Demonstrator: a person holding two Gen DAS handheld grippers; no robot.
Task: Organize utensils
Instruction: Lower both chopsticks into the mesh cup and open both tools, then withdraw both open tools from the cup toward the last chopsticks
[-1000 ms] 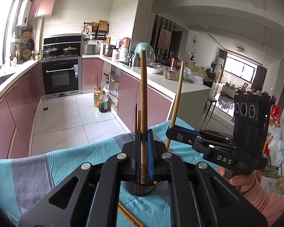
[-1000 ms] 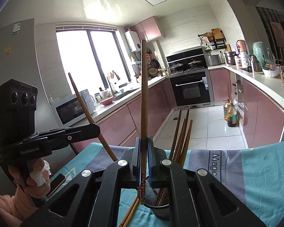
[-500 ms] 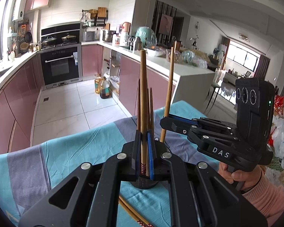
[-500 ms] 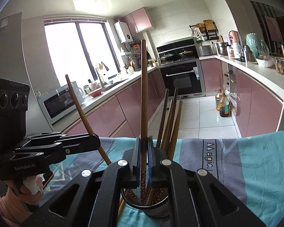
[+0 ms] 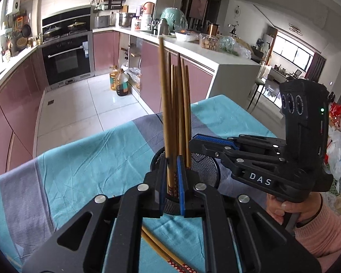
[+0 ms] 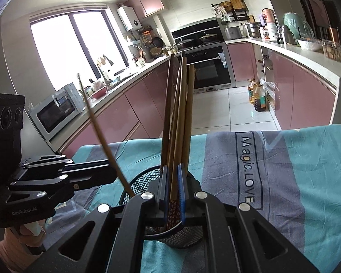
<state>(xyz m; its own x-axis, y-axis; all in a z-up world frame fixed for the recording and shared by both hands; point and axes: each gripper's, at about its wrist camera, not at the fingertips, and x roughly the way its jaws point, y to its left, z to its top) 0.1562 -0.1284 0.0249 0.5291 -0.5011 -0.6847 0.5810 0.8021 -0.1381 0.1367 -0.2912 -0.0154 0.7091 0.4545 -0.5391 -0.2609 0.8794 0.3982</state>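
Left gripper (image 5: 172, 159) is pointing down and forward over the mesh utensil cup (image 5: 204, 166), jaws closed tight on one wooden chopstick (image 5: 164, 104). That stick is standing nearly upright between the blue pads, its lower end dipping inside the cup rim just ahead of the fingertips. In the right wrist view the same stick (image 6: 102, 134) is leaning away from the bundle, top tilted left, bottom end inside the cup.

Right gripper (image 6: 173, 175) is also tilting downward at the cup (image 6: 181, 238), coming in from the other side, jaws clamped on a second chopstick (image 6: 167, 113) whose patterned end is sitting between the pads, low in the cup. From the left wrist view the right gripper's blue-padded fingers (image 5: 213, 141) are reaching level across to the cup's right rim; the hand (image 5: 291, 207) in a pink sleeve (image 5: 322, 232) is gripping the handle below.

A bundle of other chopsticks (image 5: 184, 104) is already standing in the cup, right beside both held sticks. Two loose chopsticks (image 5: 161, 250) are lying on the teal and grey tablecloth (image 5: 91, 163) under the left gripper's body. Left hand (image 6: 27, 232) is partly showing under its gripper body at the lower left of the right wrist view.
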